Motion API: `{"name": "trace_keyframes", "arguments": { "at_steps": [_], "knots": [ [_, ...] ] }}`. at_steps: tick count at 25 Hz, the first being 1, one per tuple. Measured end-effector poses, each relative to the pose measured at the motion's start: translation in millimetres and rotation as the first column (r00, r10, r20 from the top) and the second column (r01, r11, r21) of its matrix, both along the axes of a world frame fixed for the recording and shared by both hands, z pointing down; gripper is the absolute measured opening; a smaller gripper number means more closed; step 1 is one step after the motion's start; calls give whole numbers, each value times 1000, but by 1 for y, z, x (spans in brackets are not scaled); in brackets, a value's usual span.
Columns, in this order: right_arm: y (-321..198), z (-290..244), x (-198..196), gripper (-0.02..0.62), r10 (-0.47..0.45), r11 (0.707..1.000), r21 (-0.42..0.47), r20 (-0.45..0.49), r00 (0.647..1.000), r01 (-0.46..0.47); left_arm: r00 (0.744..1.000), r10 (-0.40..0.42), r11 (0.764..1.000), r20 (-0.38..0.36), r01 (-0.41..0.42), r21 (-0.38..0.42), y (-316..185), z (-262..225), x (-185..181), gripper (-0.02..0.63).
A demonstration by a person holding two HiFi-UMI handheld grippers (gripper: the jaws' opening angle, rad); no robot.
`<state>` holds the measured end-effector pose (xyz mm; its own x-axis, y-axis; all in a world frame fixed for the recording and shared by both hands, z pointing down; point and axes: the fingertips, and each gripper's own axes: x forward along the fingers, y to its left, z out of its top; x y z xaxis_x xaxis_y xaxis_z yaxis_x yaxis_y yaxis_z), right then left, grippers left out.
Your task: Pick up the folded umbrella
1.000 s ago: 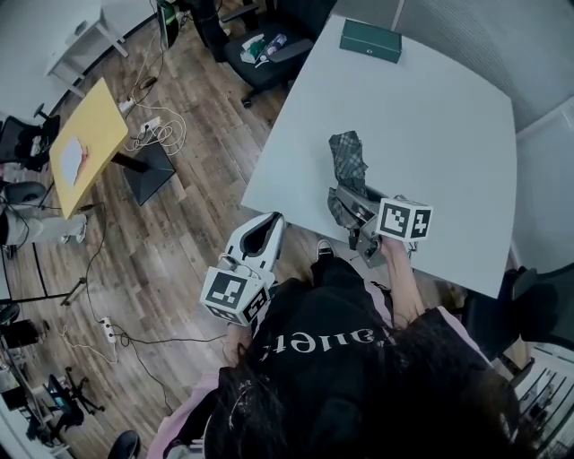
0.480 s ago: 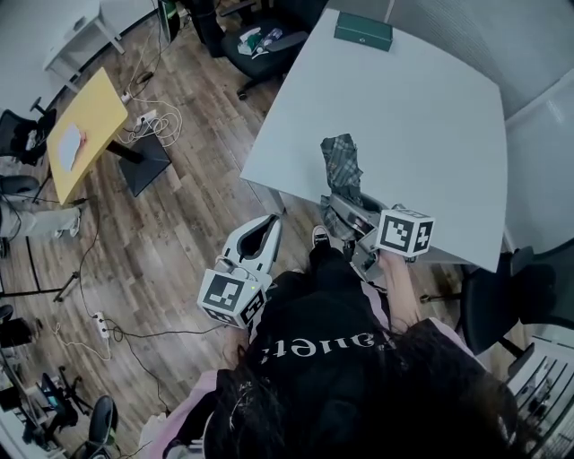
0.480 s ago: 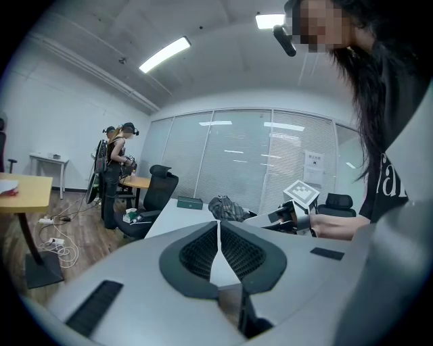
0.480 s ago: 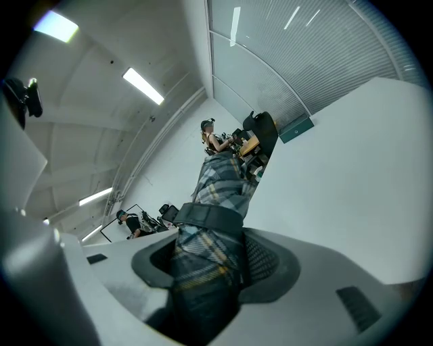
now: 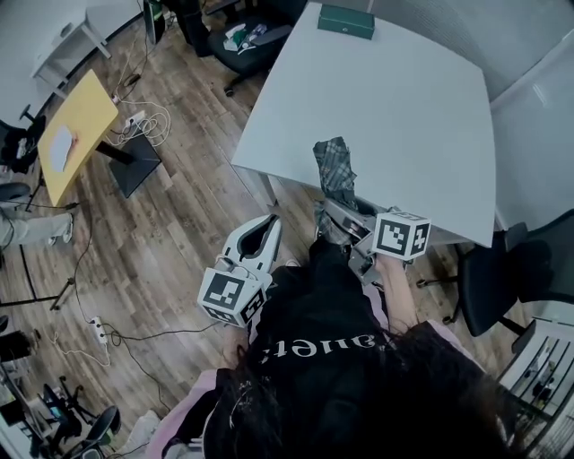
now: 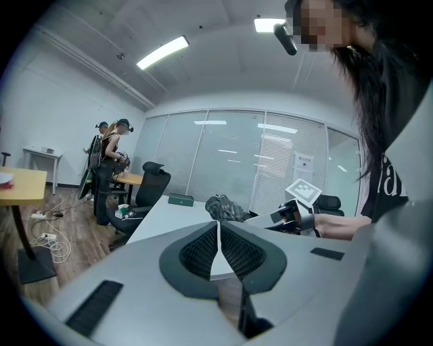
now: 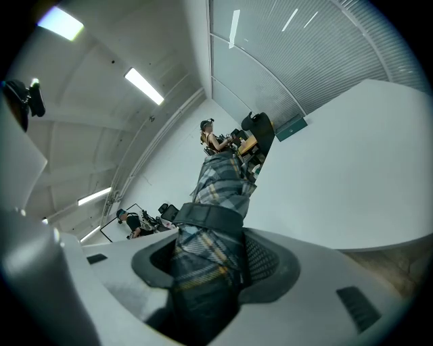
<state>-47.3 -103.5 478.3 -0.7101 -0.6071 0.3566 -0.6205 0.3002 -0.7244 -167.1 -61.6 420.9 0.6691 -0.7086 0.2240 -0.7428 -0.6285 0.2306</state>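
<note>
The folded umbrella [image 5: 337,168], grey-green plaid with a dark strap, sticks out of my right gripper [image 5: 348,215] over the near edge of the white table [image 5: 404,99]. In the right gripper view the jaws are shut on the umbrella [image 7: 215,203], which fills the gap in the right gripper [image 7: 210,260]. My left gripper [image 5: 267,226] hangs over the wooden floor, to the left of the table. The left gripper [image 6: 218,233] has its pads touching and nothing between them. The left gripper view also shows the umbrella [image 6: 226,208] at mid-distance.
A green box [image 5: 346,21] lies at the table's far edge. A black office chair [image 5: 240,38] with clutter stands beyond the table's left corner, another black chair [image 5: 516,278] at right. A yellow table [image 5: 76,125] and cables [image 5: 148,121] are at left. Two people [image 6: 111,162] stand far off.
Both grippers have drawn back from the table along with the person. The umbrella, still held in the right gripper, has come from over the tabletop to its near edge.
</note>
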Motion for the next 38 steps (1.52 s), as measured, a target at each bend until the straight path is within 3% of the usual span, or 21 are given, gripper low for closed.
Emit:
{"name": "trace_keyframes", "arguments": {
  "at_steps": [11, 20, 28, 33, 38],
  "knots": [
    [9, -7, 33, 229, 44, 999, 8, 5, 999, -44, 998, 59, 998, 1, -59, 13, -1, -6, 37, 28],
    [14, -9, 81, 229, 76, 997, -11, 5, 997, -76, 994, 106, 994, 4, -107, 1, -6, -12, 88, 28],
    [32, 10, 164, 229, 115, 993, -24, 30, 993, -115, 985, 166, 986, 37, -166, 6, 4, -3, 179, 28],
    [33, 2, 149, 229, 129, 991, -23, 26, 991, -128, 983, 180, 984, 31, -180, 12, 0, -9, 165, 28],
    [34, 9, 165, 229, 133, 991, -25, 37, 990, -132, 983, 180, 984, 42, -180, 10, 2, -2, 180, 28]
  ]
}}
